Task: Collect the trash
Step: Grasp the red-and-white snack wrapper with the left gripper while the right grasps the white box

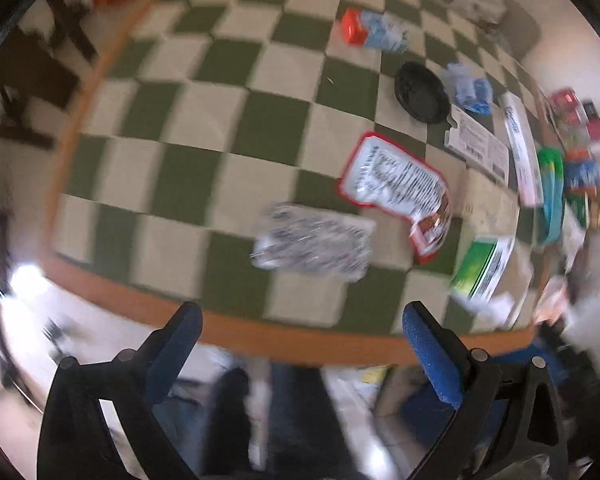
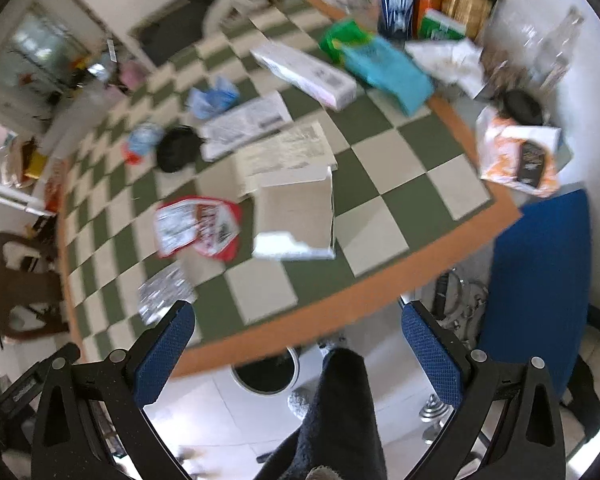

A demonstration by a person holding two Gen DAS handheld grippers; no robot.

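Trash lies scattered on a green-and-white checked table (image 1: 204, 128). A crumpled silver wrapper (image 1: 314, 242) lies near the front edge, just beyond my open, empty left gripper (image 1: 302, 326). A red-edged snack bag (image 1: 396, 188) lies right of the wrapper. In the right wrist view the same bag (image 2: 198, 230) and wrapper (image 2: 164, 292) lie left of a flattened cardboard box (image 2: 296, 216). My right gripper (image 2: 298, 326) is open and empty, held above the table's front edge.
A black lid (image 1: 420, 92), blue plastic wraps (image 1: 470, 88), a red-capped bottle (image 1: 374, 32) and long white boxes (image 2: 304, 72) lie farther back. A teal bag (image 2: 388, 70) and snack packs crowd the far right. A bin (image 2: 266, 372) and a blue chair (image 2: 540, 280) stand below the table.
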